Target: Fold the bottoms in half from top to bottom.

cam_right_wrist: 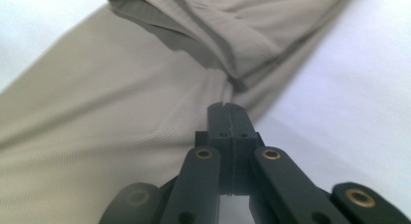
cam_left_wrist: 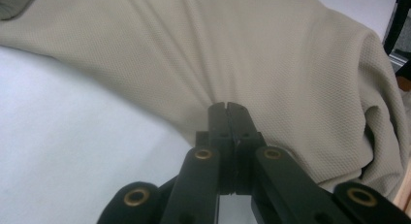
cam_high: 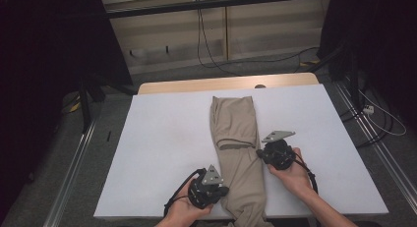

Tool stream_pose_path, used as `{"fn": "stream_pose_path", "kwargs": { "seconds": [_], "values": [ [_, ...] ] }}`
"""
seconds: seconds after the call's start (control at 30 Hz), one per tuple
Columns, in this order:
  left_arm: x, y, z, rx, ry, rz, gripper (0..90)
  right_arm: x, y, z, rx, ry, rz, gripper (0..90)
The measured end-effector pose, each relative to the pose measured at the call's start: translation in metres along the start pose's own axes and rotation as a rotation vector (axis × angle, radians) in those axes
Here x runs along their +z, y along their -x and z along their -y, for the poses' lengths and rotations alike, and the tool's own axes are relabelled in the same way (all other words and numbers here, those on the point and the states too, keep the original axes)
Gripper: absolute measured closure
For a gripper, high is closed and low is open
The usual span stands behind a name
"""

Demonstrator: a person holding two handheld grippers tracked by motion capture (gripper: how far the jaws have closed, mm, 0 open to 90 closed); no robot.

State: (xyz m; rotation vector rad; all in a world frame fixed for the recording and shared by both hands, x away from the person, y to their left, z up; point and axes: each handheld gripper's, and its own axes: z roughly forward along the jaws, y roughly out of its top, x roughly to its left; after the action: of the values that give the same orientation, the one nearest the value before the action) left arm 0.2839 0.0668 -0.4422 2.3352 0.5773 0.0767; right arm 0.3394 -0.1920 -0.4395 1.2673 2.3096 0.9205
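High view: a beige garment (cam_high: 236,138), folded into a long narrow strip, lies lengthwise down the middle of the white counter (cam_high: 162,138), its near end hanging over the counter's near edge. One folded layer ends in an open hem about halfway along the strip. The left claw (cam_high: 216,187) sits at the garment's left edge near that near end, held by the person's left hand (cam_high: 184,212). The right claw (cam_high: 265,151) sits at the garment's right edge, just beside the hem, held by the right hand (cam_high: 290,173).

Left gripper view: the left claw (cam_left_wrist: 227,106) is clenched, its two black jaws pressed together with the tips at the garment's (cam_left_wrist: 252,54) edge, where creases in the cloth run toward them; whether cloth is pinched between them I cannot tell. White counter (cam_left_wrist: 72,146) lies to the garment's left.

Right gripper view: the right claw (cam_right_wrist: 227,106) is likewise clenched, tips meeting at the garment's (cam_right_wrist: 111,107) edge below the folded hem; whether it pinches cloth I cannot tell.
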Motion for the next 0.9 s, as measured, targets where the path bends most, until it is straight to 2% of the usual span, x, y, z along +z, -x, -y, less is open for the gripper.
{"fn": "stream_pose_path", "kwargs": {
  "seconds": [0.07, 0.13, 0.17, 0.23, 0.3, 0.37, 0.4, 0.43, 0.47, 0.5, 0.53, 0.57, 0.63, 0.67, 0.7, 0.77, 0.8, 0.83, 0.87, 0.9],
  "values": [
    [0.001, 0.001, -0.001, 0.005, -0.001, -0.006, 90.0, -0.001, 0.003, 0.004, 0.004, -0.012, 0.01, 90.0],
    [0.002, 0.001, -0.001, 0.004, -0.003, -0.01, 90.0, -0.002, 0.002, 0.008, -0.032, -0.064, 0.059, 90.0],
    [0.001, 0.002, -0.001, 0.008, -0.006, -0.012, 90.0, -0.004, 0.001, 0.01, -0.044, -0.069, 0.067, 90.0],
    [0.002, 0.002, -0.001, 0.016, -0.007, -0.012, 90.0, -0.007, 0.0, 0.013, -0.041, -0.089, 0.085, 90.0],
    [0.002, 0.001, 0.0, 0.005, 0.001, -0.001, 90.0, -0.01, -0.001, 0.015, -0.037, -0.083, 0.065, 90.0],
    [-0.001, 0.0, 0.001, -0.019, -0.007, 0.036, 90.0, -0.01, 0.0, 0.017, -0.014, -0.075, 0.056, 90.0],
    [-0.003, 0.001, 0.002, -0.029, -0.012, 0.079, 90.0, -0.009, 0.002, 0.016, -0.009, -0.069, 0.033, 88.1],
    [-0.005, 0.003, 0.002, -0.025, -0.007, 0.085, 89.8, -0.01, 0.004, 0.014, -0.009, -0.041, 0.02, 79.7],
    [-0.007, 0.004, 0.001, -0.014, 0.001, 0.102, 88.5, -0.01, 0.005, 0.012, -0.004, -0.027, 0.027, 76.0],
    [-0.011, 0.003, -0.001, -0.024, 0.018, 0.113, 84.3, -0.011, 0.007, 0.008, -0.002, -0.003, 0.009, 75.7],
    [-0.015, 0.002, -0.004, -0.026, 0.047, 0.105, 79.5, -0.011, 0.01, 0.004, -0.005, 0.032, -0.015, 74.6],
    [-0.017, -0.001, -0.008, -0.017, 0.063, 0.071, 74.2, -0.011, 0.012, 0.0, -0.005, 0.064, -0.019, 72.3],
    [-0.02, -0.014, -0.02, -0.018, 0.105, 0.017, 71.7, -0.009, 0.017, -0.009, -0.009, 0.102, -0.052, 65.6],
    [-0.019, -0.023, -0.025, -0.028, 0.12, -0.028, 67.5, -0.007, 0.018, -0.014, -0.012, 0.1, -0.077, 62.3],
    [-0.015, -0.034, -0.032, -0.045, 0.13, -0.066, 61.3, -0.003, 0.019, -0.017, -0.026, 0.093, -0.083, 60.1],
    [-0.003, -0.056, -0.044, -0.08, 0.127, -0.116, 53.2, 0.005, 0.017, -0.022, -0.066, 0.096, -0.084, 55.7],
    [0.005, -0.066, -0.05, -0.068, 0.139, -0.158, 53.1, 0.01, 0.017, -0.024, -0.074, 0.083, -0.085, 53.5],
    [0.01, -0.071, -0.054, -0.057, 0.138, -0.185, 49.0, 0.016, 0.014, -0.026, -0.09, 0.083, -0.054, 50.2],
    [0.017, -0.077, -0.057, -0.053, 0.134, -0.209, 46.0, 0.019, 0.014, -0.027, -0.1, 0.091, -0.058, 49.1],
    [0.022, -0.084, -0.059, -0.068, 0.137, -0.198, 44.9, 0.022, 0.013, -0.028, -0.103, 0.087, -0.064, 51.7]
  ]
}}
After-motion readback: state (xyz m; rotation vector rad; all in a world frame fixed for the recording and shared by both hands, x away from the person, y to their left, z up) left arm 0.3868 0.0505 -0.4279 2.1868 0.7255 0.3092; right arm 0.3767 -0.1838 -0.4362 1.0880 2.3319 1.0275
